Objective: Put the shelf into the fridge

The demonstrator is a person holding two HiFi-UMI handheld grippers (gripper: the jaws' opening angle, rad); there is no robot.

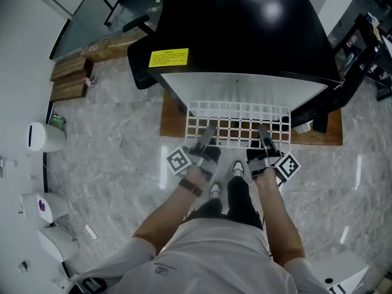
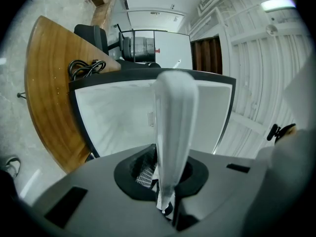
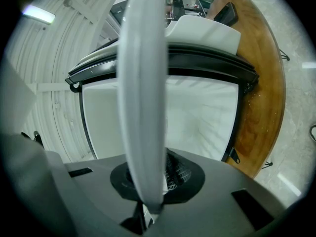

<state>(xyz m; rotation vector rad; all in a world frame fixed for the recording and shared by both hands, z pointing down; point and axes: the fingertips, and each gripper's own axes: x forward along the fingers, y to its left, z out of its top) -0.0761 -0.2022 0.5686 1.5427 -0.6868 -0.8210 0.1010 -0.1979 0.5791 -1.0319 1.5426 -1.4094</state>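
Observation:
The white wire shelf (image 1: 237, 124) lies flat in front of the black fridge (image 1: 245, 29), its far edge under the fridge's open front. My left gripper (image 1: 207, 136) is shut on the shelf's near edge at the left. My right gripper (image 1: 264, 135) is shut on the same edge at the right. In the left gripper view the shelf's rim (image 2: 174, 132) runs as a white bar out of the jaws toward the fridge's white inside (image 2: 118, 117). The right gripper view shows the rim (image 3: 143, 107) the same way, against the white cavity (image 3: 202, 117).
The fridge stands on a wooden board (image 1: 173, 119). Its open door (image 1: 335, 97) juts out at the right. A yellow label (image 1: 168, 57) sits on the fridge top. A white bin (image 1: 44, 137) and wooden planks (image 1: 70, 78) lie to the left. The person's shoes (image 1: 237, 170) stand just behind the shelf.

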